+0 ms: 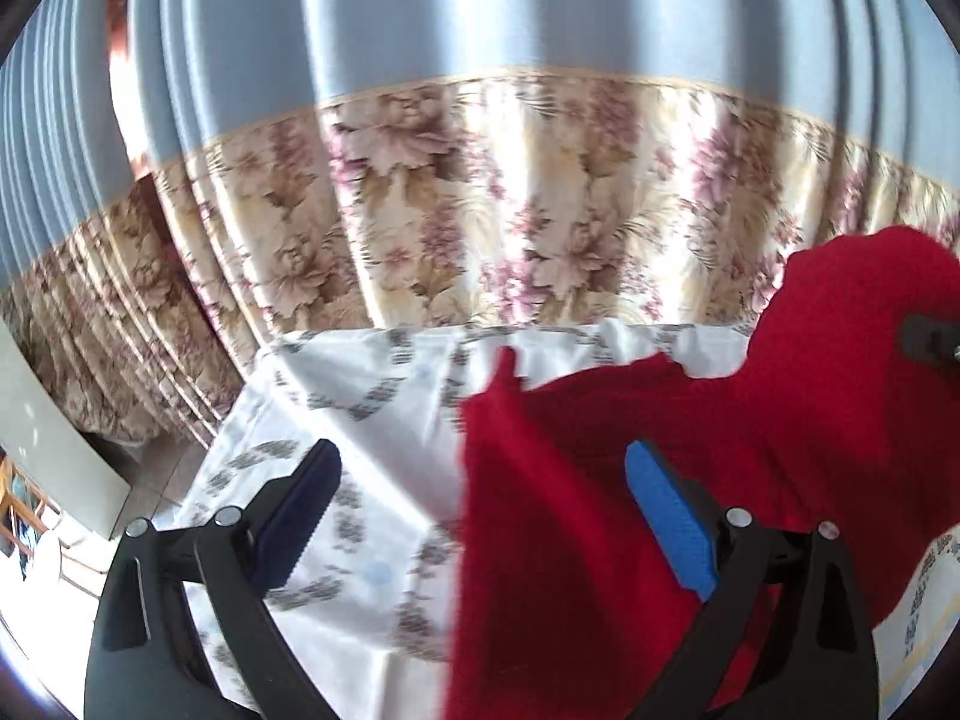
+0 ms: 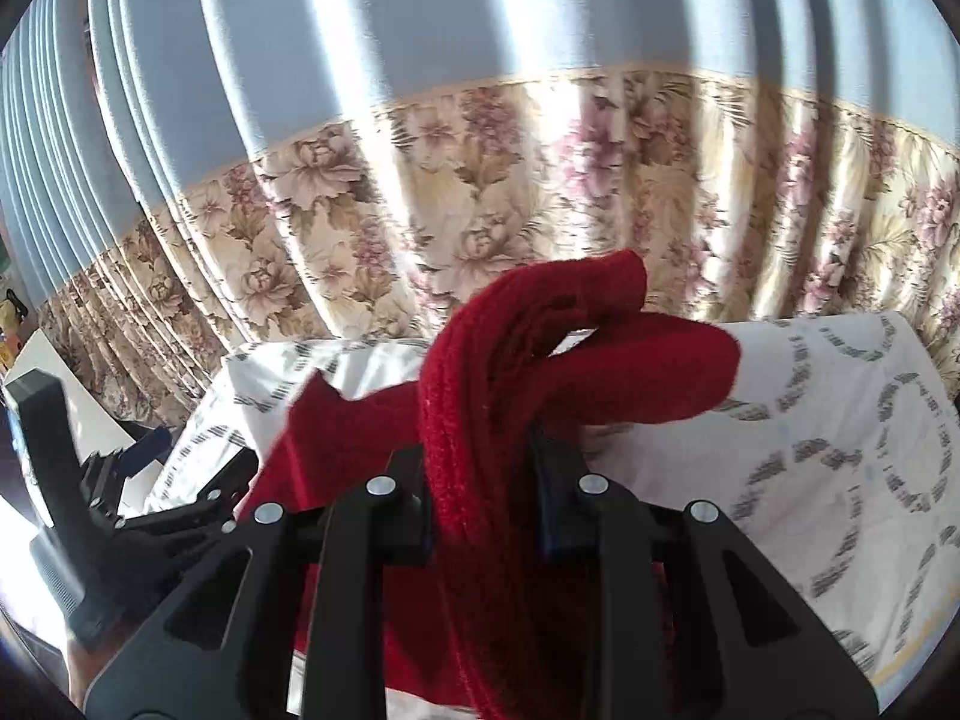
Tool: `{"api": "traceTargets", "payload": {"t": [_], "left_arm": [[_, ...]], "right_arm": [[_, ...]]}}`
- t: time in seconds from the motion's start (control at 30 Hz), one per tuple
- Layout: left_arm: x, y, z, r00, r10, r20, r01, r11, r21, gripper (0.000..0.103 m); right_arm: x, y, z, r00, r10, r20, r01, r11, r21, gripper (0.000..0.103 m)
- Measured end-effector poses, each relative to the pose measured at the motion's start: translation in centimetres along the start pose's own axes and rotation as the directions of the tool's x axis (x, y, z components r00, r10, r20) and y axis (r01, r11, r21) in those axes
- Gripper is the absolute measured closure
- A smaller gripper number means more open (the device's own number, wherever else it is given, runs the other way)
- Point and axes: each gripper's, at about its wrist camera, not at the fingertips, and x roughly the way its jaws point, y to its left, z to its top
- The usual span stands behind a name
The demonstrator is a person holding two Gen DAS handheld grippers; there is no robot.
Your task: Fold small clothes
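Note:
A red knitted garment (image 1: 750, 450) lies partly on a white patterned sheet (image 1: 372, 408). My left gripper (image 1: 480, 480) is open, with its blue-padded fingers wide apart over the garment's left edge. My right gripper (image 2: 480, 468) is shut on a bunched fold of the red garment (image 2: 540, 360) and holds it raised above the sheet (image 2: 810, 420). The lifted part curls over to the right. The right gripper also shows at the right edge of the left wrist view (image 1: 930, 339), and the left gripper shows at the lower left of the right wrist view (image 2: 162, 462).
A curtain, blue above and floral below, (image 1: 480, 210) hangs just behind the sheet-covered surface. A white furniture edge (image 1: 54, 450) and tiled floor show at the left.

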Motion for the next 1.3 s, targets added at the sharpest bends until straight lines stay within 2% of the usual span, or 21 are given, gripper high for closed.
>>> {"api": "traceTargets", "payload": {"t": [0.2, 0.3, 0.33, 0.37, 0.47, 0.53, 0.57, 0.63, 0.73, 0.87, 1.03, 1.17, 1.23, 1.27, 1.3], "left_arm": [[-1.0, 6.8, -0.4, 0.999, 0.027, -0.018, -0.028, 0.997, -0.071, 0.007], [-1.4, 9.6, -1.0, 0.999, 0.032, -0.031, -0.035, 0.993, -0.109, 0.007], [-1.6, 10.3, -1.3, 0.999, 0.04, -0.037, -0.044, 0.992, -0.119, 0.007], [-1.7, 10.9, -1.6, 0.998, 0.038, -0.043, -0.043, 0.991, -0.126, 0.007], [-1.9, 11.7, -2.3, 0.998, 0.028, -0.056, -0.036, 0.99, -0.133, 0.007], [-2.3, 11.9, -2.6, 0.998, 0.01, -0.055, -0.018, 0.989, -0.145, 0.007], [-2.4, 11.9, -2.6, 0.999, -0.002, -0.055, -0.006, 0.988, -0.152, 0.007], [-2.9, 11.4, -2.5, 0.998, -0.033, -0.053, 0.024, 0.987, -0.162, 0.007], [-3.7, 9.6, -2.0, 0.996, -0.074, -0.039, 0.068, 0.987, -0.143, 0.007], [-5.3, 5.5, -1.5, 0.977, -0.214, -0.021, 0.21, 0.97, -0.121, 0.007], [-7.2, 0.2, -1.4, 0.956, -0.293, -0.011, 0.292, 0.954, -0.062, 0.007], [-6.3, -3.2, -1.7, 0.961, -0.273, -0.037, 0.272, 0.962, -0.021, 0.007], [-4.6, -4.6, -2.1, 0.968, -0.243, -0.068, 0.244, 0.97, 0.008, 0.007], [-4.0, -5.1, -2.3, 0.97, -0.232, -0.078, 0.234, 0.972, 0.021, 0.011], [-3.6, -5.3, -2.7, 0.968, -0.241, -0.075, 0.243, 0.969, 0.029, 0.023]], "right_arm": [[3.7, 6.0, -1.1, 0.999, 0.019, -0.037, -0.019, 1.0, 0.003, 0.079], [5.8, 8.9, -2.2, 0.998, -0.02, -0.058, 0.017, 0.998, -0.062, 0.078], [6.6, 9.5, -2.5, 0.997, -0.011, -0.08, 0.005, 0.997, -0.078, 0.074], [7.0, 9.7, -2.7, 0.995, 0.008, -0.099, -0.016, 0.997, -0.081, 0.066], [6.2, 9.6, -2.8, 0.986, 0.124, -0.115, -0.129, 0.991, -0.038, 0.046], [3.8, 9.1, -2.1, 0.985, 0.157, -0.069, -0.159, 0.987, -0.028, 0.041], [1.6, 8.2, -1.3, 0.98, 0.199, -0.028, -0.199, 0.98, -0.007, 0.038], [-1.2, 6.6, -0.5, 0.978, 0.207, 0.039, -0.207, 0.978, 0.016, 0.034], [-4.6, 2.4, 0.5, 0.983, 0.143, 0.114, -0.147, 0.989, 0.03, 0.029], [-5.3, -2.2, -0.1, 0.992, 0.073, 0.106, -0.082, 0.994, 0.075, 0.029], [-5.7, -6.6, -2.4, 0.997, 0.034, 0.076, -0.043, 0.992, 0.118, 0.029], [-5.6, -7.8, -3.9, 0.998, 0.034, 0.058, -0.041, 0.991, 0.13, 0.029], [-5.7, -7.8, -4.4, 0.998, 0.033, 0.052, -0.039, 0.992, 0.119, 0.029], [-5.6, -7.7, -4.5, 0.998, 0.037, 0.048, -0.042, 0.993, 0.114, 0.029], [-5.6, -7.6, -4.6, 0.998, 0.04, 0.043, -0.044, 0.994, 0.105, 0.029]]}}
